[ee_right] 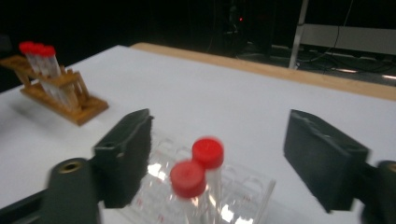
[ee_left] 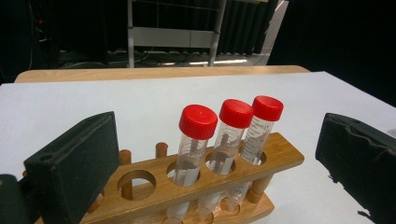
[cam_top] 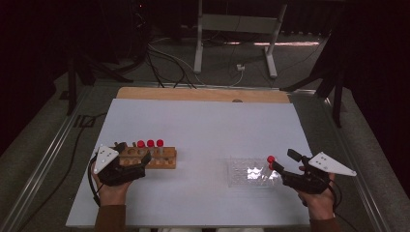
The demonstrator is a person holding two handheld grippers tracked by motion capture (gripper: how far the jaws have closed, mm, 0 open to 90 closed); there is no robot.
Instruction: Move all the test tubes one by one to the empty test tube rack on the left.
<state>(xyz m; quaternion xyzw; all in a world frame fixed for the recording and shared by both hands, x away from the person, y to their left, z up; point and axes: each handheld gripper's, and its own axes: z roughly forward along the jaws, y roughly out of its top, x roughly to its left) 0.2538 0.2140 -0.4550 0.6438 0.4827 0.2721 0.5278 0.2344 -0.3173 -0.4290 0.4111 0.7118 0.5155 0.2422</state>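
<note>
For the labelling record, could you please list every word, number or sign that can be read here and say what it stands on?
No text can be read.
Printed scale marks and small figures on the tubes in the wooden rack: too small to read.
Faint reddish marks on the clear plastic rack in the right gripper view: blurred, unreadable.
The red caps bear no print.

We see a varnished wooden rack point(ee_left: 196, 184) with a smooth, slightly glossy finish, holding clear plastic tubes point(ee_left: 192, 158) with glossy red plastic caps point(ee_left: 198, 120). The second rack point(ee_right: 233, 196) is transparent, shiny plastic. The table cover point(cam_top: 203, 130) looks matt white, the table edge point(cam_top: 203, 94) bare wood, and the jaw pads look matt black.
</note>
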